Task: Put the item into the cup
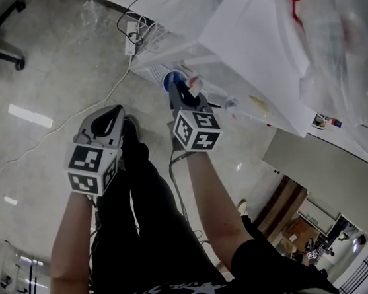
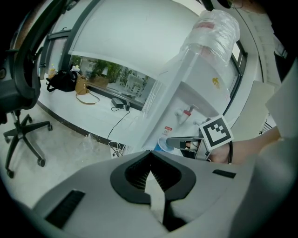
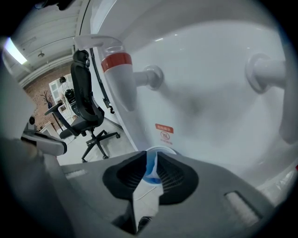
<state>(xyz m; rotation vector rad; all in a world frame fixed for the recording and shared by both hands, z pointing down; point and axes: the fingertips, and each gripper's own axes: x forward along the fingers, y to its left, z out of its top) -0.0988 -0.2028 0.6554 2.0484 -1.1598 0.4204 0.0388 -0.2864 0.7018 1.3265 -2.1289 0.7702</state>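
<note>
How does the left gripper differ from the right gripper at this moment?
The right gripper is shut on the cup; the left gripper is shut on nothing. The right gripper is at the water dispenser, below its taps; the left gripper hangs back from it. Both carry a marker cube.

Bright, even indoor light; a long ceiling strip lamp [image 3: 13,50] glares off the polished grey concrete floor [image 1: 43,80]. Shadows are soft. Edges bend fisheye-fashion, corners darken, close foreground blurs.

Small warning sticker [image 3: 164,132] on water dispenser [image 3: 209,93], red heading, round symbol, print unreadable
</note>
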